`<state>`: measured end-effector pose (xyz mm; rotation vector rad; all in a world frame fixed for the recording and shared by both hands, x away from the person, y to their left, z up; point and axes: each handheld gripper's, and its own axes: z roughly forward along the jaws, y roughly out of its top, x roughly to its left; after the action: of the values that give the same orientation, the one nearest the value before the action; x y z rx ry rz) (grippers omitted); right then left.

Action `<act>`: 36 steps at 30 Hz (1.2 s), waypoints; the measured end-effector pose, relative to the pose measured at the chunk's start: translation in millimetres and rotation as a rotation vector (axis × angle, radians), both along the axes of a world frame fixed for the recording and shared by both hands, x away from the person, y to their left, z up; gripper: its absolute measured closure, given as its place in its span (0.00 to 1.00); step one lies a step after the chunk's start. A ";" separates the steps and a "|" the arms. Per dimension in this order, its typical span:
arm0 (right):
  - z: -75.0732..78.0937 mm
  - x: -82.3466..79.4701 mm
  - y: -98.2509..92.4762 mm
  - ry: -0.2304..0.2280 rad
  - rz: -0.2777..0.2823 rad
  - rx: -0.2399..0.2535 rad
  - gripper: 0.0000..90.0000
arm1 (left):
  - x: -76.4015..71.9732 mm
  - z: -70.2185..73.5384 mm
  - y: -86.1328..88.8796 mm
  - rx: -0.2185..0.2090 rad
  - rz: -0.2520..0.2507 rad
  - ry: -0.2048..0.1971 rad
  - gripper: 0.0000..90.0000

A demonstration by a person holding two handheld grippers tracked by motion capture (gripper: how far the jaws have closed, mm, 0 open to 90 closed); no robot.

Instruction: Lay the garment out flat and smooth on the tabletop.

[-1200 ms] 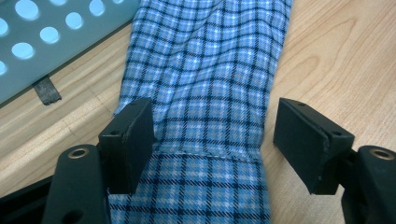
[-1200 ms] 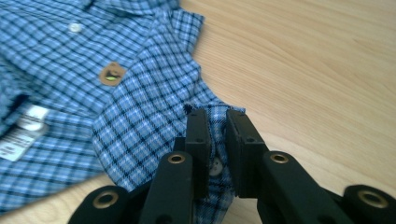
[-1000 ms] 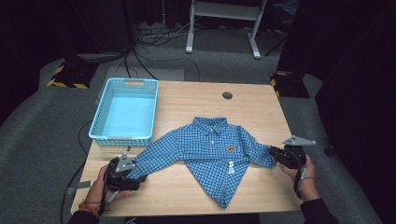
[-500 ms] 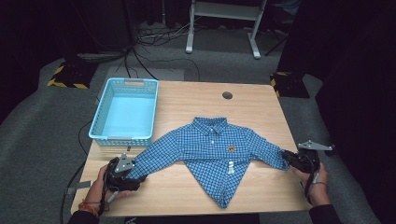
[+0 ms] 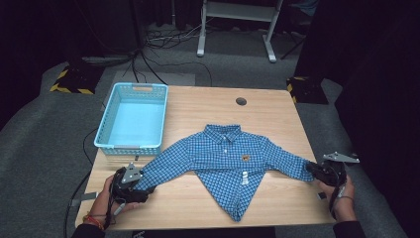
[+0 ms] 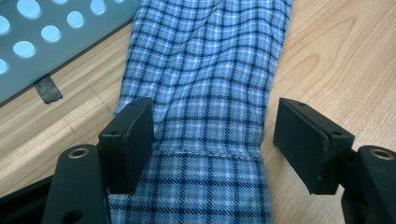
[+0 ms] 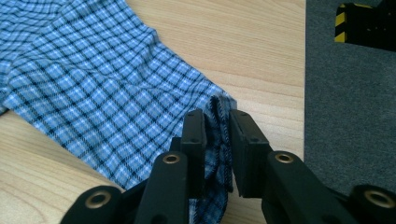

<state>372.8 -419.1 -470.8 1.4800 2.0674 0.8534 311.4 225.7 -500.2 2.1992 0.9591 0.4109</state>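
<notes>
A blue checked shirt (image 5: 233, 158) lies face up on the wooden table (image 5: 208, 104), both sleeves spread outward. My left gripper (image 5: 146, 188) rests near the front left corner. In the left gripper view the left sleeve (image 6: 205, 93) runs between the wide-open jaws of this gripper (image 6: 212, 126); one pad sits at the cloth's edge, the other stands apart from it. My right gripper (image 5: 313, 169) is at the table's right edge. In the right gripper view this gripper (image 7: 217, 126) is shut on the bunched cuff of the right sleeve (image 7: 93, 79).
A light blue plastic basket (image 5: 130, 147) stands empty at the back left, close to the left sleeve. A round cable hole (image 5: 241, 101) sits at the back of the table. Grey carpet (image 7: 350, 93) lies past the right edge. A bit of tape (image 6: 47, 89) is stuck beside the basket.
My right gripper has moved right toward the table's edge with the cuff in it, drawing the right sleeve out straight. The left gripper has stayed put.
</notes>
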 end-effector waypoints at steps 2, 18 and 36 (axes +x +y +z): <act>-0.6 -0.1 -0.5 0.002 -0.008 -0.018 0.94 | 0.1 0.0 0.5 0.001 -0.004 -0.002 0.32; -4.8 0.0 -18.7 0.023 -0.079 -0.025 0.92 | -0.2 0.0 1.5 0.000 -0.002 0.003 0.32; 17.5 -5.9 -16.2 -0.042 -0.126 -0.079 0.40 | -6.6 9.1 -2.9 0.034 -0.015 -0.015 0.27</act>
<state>366.9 -435.3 -453.2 1.5188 1.9316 0.7397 304.7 222.7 -491.1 2.2293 0.9338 0.4390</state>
